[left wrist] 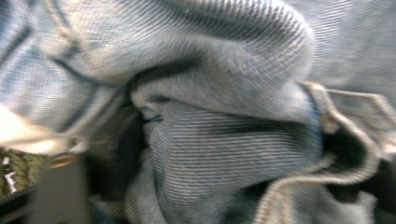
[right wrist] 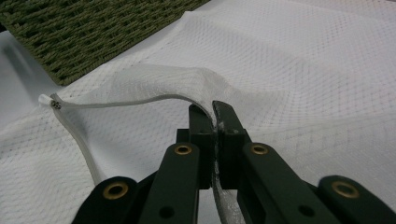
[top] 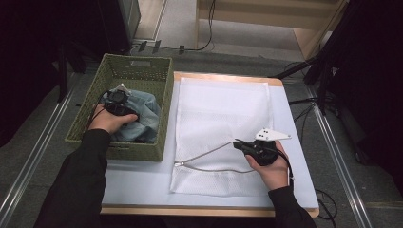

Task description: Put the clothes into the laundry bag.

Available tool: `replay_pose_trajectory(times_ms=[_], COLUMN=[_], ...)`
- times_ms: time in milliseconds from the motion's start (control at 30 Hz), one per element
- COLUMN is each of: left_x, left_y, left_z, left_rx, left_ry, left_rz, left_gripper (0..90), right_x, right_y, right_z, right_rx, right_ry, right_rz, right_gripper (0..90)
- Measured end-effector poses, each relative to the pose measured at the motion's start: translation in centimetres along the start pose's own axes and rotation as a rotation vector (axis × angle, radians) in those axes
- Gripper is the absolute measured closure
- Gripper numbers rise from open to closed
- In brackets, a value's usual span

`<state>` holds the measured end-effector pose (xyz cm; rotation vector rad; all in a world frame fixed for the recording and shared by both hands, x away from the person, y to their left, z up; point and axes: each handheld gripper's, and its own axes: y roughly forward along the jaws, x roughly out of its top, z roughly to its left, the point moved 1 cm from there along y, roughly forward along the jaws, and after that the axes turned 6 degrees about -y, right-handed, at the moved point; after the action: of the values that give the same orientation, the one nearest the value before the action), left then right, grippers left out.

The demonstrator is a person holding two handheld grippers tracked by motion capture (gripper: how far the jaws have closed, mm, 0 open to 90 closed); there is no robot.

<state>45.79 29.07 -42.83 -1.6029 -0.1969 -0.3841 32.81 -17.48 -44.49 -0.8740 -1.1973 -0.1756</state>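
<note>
High view: your left tool (top: 115, 102) sinks into the jeans (top: 142, 114) in the basket (top: 164, 102) off the surface's left edge, grip unclear; your right tool (top: 242, 145) clamps the mesh bag (top: 221, 109).

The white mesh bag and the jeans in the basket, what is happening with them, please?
A person works with a gripper in each hand. The right gripper has its jaws shut on the upper edge of the white mesh laundry bag and lifts it, so the zipper mouth gapes open on the table. The left gripper reaches into the green woven basket, down among the folds of the blue jeans. Whether it already grips the denim cannot be told.
</note>
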Motion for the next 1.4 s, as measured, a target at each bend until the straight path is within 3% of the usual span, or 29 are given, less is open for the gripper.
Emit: replay_pose_trajectory(times_ms=[100,200,300,400,500,600,767,867,1000,1167,1400], left_x=[0.0,0.0,0.2,0.3,0.2,0.0,-0.4,-0.6,-1.1,-1.3,-1.7], left_y=[-0.3,-0.6,-1.1,-1.9,-3.2,-4.3,-6.3,-7.4,-9.4,-11.6,-13.7], left_z=[0.1,0.0,0.2,0.2,0.5,0.8,1.3,2.0,2.1,2.0,1.9], left_rx=[-0.014,-0.014,-0.026,-0.055,-0.151,-0.222,-0.246,-0.295,-0.311,-0.330,-0.349], left_ry=[0.001,0.005,0.001,-0.001,-0.027,-0.049,-0.066,-0.108,-0.088,-0.086,-0.100], left_rz=[0.005,0.011,0.030,0.023,-0.062,-0.161,-0.330,-0.416,-0.559,-0.669,-0.747], left_gripper=[43.6,54.4,63.3,66.2,66.9,66.9,66.8,66.7,66.6,66.5,66.2], right_x=[0.0,0.0,0.0,0.0,0.0,0.0,0.0,0.0,0.0,-0.1,-0.1], right_y=[0.0,-0.1,-0.3,-0.4,-0.4,-0.4,-0.4,-0.4,-0.4,-0.3,-0.3], right_z=[0.0,0.0,-0.1,-0.2,-0.2,-0.2,-0.1,-0.1,-0.1,-0.1,0.0], right_rx=[0.002,0.003,0.003,0.000,-0.001,-0.002,-0.002,-0.002,-0.001,-0.001,0.000], right_ry=[-0.003,-0.007,-0.002,0.001,0.000,-0.001,-0.004,-0.003,-0.006,-0.007,-0.008], right_rz=[0.000,-0.002,-0.011,-0.014,-0.015,-0.011,-0.009,-0.010,-0.010,-0.007,-0.005], right_gripper=[88.6,88.6,88.6,88.6,88.8,88.9,88.9,88.9,89.0,89.1,89.1])
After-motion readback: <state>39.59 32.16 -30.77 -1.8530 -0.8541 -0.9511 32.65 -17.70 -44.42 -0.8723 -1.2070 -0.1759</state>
